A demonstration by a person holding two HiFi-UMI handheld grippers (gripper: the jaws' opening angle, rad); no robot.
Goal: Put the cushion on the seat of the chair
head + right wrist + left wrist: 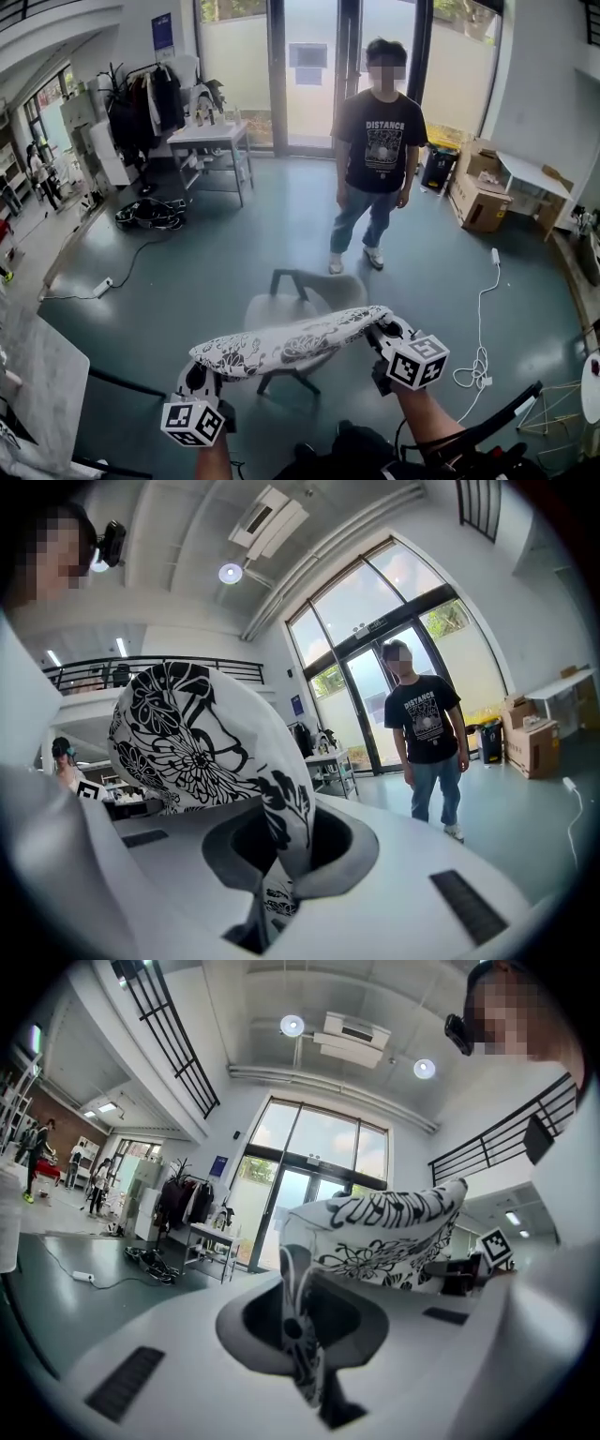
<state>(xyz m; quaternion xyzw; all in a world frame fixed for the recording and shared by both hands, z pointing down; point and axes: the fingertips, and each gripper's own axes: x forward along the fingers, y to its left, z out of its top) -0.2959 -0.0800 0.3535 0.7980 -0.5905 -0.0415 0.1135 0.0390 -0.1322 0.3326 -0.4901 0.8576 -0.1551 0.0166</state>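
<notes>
My left gripper (pixel 201 372) and right gripper (pixel 381 329) are each clenched on a thin edge of the cushion (pixel 291 343), which is held level between them above the chair (pixel 281 307) seat.

Risks:
- Pulling the ends apart could slip the fabric from either pinch.
- Uneven lowering could land it askew or overhanging.

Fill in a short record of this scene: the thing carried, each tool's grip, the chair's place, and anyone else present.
Thing carried: cushion, black-and-white flower print, held roughly level
Left tool: shut on the cushion's left edge
Right tool: shut on the cushion's right edge
Chair: just beyond and below the cushion, seat bare
Task stage: cushion not yet on the seat
Bystander: person standing beyond the chair
</notes>
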